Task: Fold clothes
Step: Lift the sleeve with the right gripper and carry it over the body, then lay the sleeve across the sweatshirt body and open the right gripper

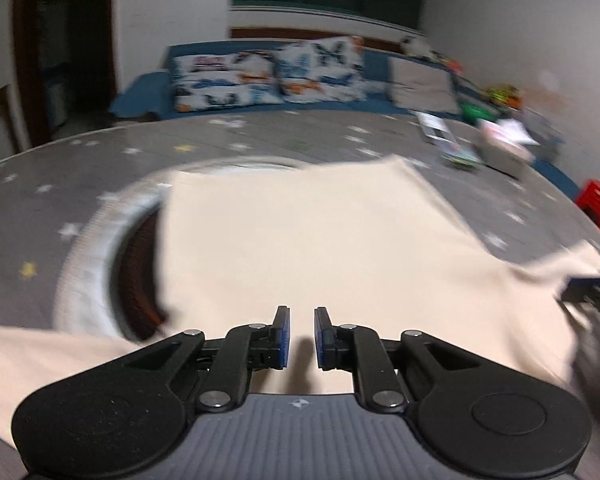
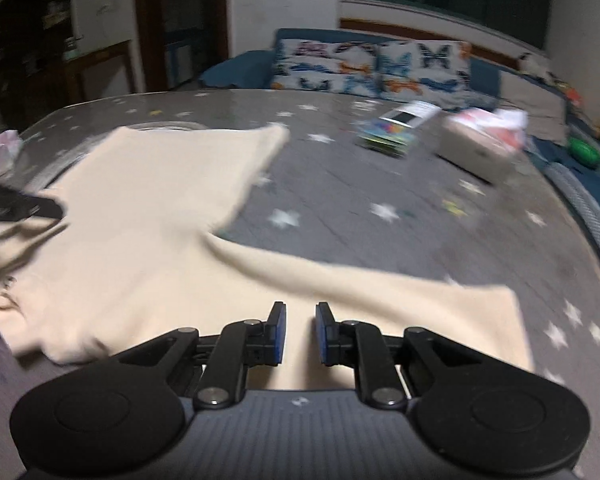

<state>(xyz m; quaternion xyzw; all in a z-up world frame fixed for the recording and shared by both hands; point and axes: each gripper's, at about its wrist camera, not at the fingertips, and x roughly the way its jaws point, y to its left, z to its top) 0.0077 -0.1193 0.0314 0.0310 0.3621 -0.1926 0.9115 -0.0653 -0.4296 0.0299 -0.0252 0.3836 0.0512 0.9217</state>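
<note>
A cream long-sleeved top (image 1: 308, 248) lies spread flat on a grey star-print table cover (image 1: 260, 136). My left gripper (image 1: 302, 338) hovers over its near part, jaws a little apart and empty. In the right wrist view the top (image 2: 148, 208) lies left of centre, with one sleeve (image 2: 380, 300) stretched to the right. My right gripper (image 2: 301, 334) is over that sleeve, jaws a little apart and empty. The right gripper's tip shows at the right edge of the left wrist view (image 1: 596, 296), and the left gripper's tip at the left edge of the right wrist view (image 2: 16, 206).
A round white-rimmed inset (image 1: 88, 256) in the table lies partly under the top. Small books (image 2: 392, 128) and a box of papers (image 2: 480, 144) sit at the far right of the table. A blue sofa with butterfly cushions (image 2: 368, 68) stands behind. A red stool (image 1: 598, 204) is at the right.
</note>
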